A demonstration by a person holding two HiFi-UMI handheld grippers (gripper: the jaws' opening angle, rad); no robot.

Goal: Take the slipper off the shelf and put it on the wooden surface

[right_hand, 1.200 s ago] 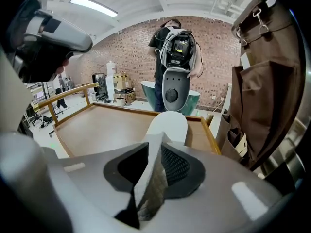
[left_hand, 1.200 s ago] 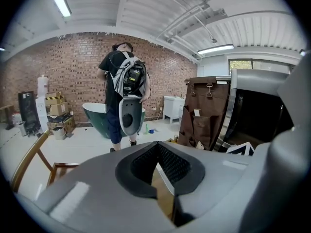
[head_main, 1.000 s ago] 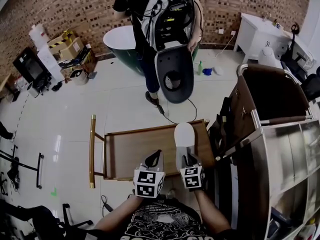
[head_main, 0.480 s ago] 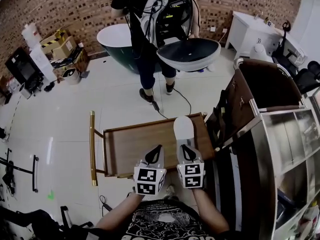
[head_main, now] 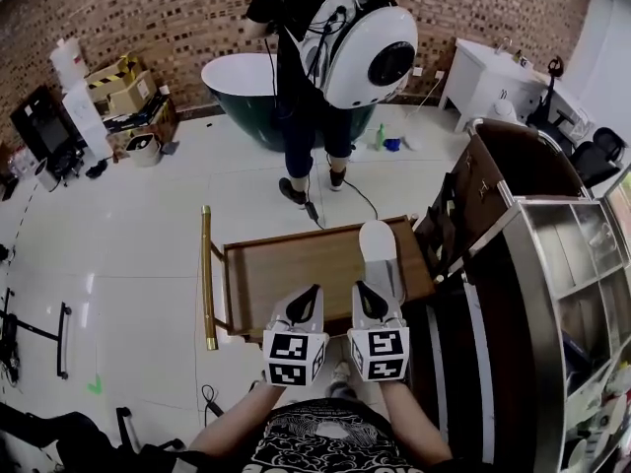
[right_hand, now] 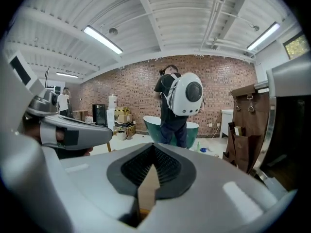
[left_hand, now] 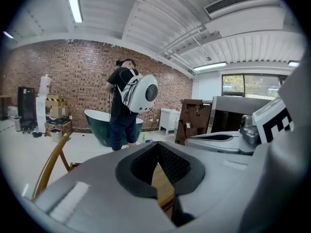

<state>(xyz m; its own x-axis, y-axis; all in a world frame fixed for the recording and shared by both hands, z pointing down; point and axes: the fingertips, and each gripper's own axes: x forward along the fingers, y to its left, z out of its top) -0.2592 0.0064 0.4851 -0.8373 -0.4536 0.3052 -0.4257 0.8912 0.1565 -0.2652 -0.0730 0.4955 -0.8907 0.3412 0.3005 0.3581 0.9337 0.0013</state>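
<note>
Slipper [head_main: 379,247] | lying at right edge of wooden tabletop [head_main: 286,279], off shelf [head_main: 567,264] | right gripper [head_main: 370,301] clenched, empty, beside slipper's near end | left gripper [head_main: 304,305] clenched, empty | placement judged done; only withdrawal left

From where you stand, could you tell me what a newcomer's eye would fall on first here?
A person with a round white hard-shell backpack stands by the dark green bathtub at the brick wall, top centre of the head view. Nearer, a white slipper lies on the right part of the brown wooden tray table, with the steel shelf to its right.
</note>
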